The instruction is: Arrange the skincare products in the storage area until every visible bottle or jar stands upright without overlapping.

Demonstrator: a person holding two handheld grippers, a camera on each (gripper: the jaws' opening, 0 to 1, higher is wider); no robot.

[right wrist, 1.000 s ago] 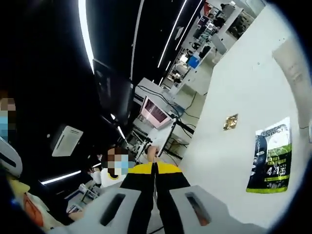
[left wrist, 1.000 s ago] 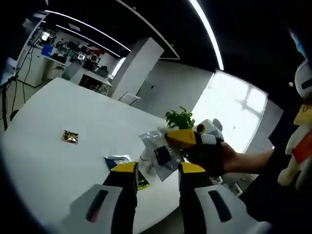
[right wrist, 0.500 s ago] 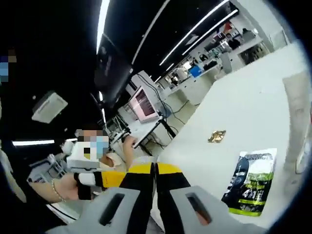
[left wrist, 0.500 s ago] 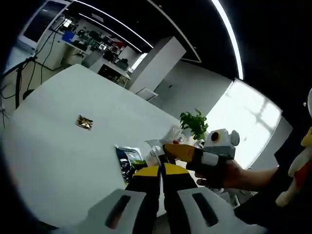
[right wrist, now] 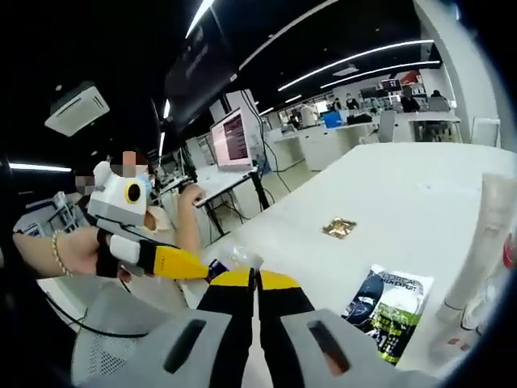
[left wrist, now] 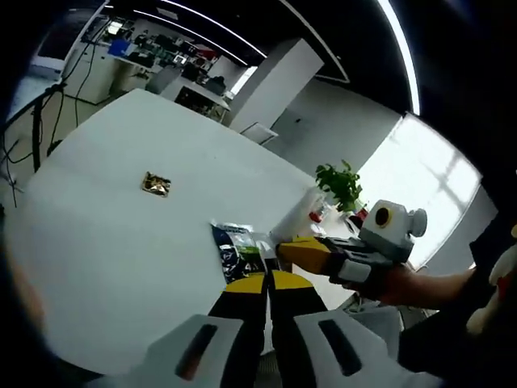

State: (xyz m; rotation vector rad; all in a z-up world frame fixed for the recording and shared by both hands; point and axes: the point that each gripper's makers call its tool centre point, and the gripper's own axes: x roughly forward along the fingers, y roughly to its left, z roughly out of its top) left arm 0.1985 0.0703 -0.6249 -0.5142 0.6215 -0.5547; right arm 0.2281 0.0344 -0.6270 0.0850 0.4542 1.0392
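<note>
Two grippers hover over one white table [left wrist: 97, 234]. The left gripper [left wrist: 266, 283] has its jaws pressed together on nothing, and so does the right gripper [right wrist: 255, 279]. One dark sachet [right wrist: 388, 311] lies flat near the table edge, one small gold packet [right wrist: 339, 228] well beyond it. At the right gripper view's right edge stands one white tube [right wrist: 485, 242], upright. One potted plant [left wrist: 341, 183] stands at the far edge.

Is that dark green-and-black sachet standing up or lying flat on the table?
Lying flat. The sachet rests face-up on the white table, printed front showing, near an upright white tube.
</note>
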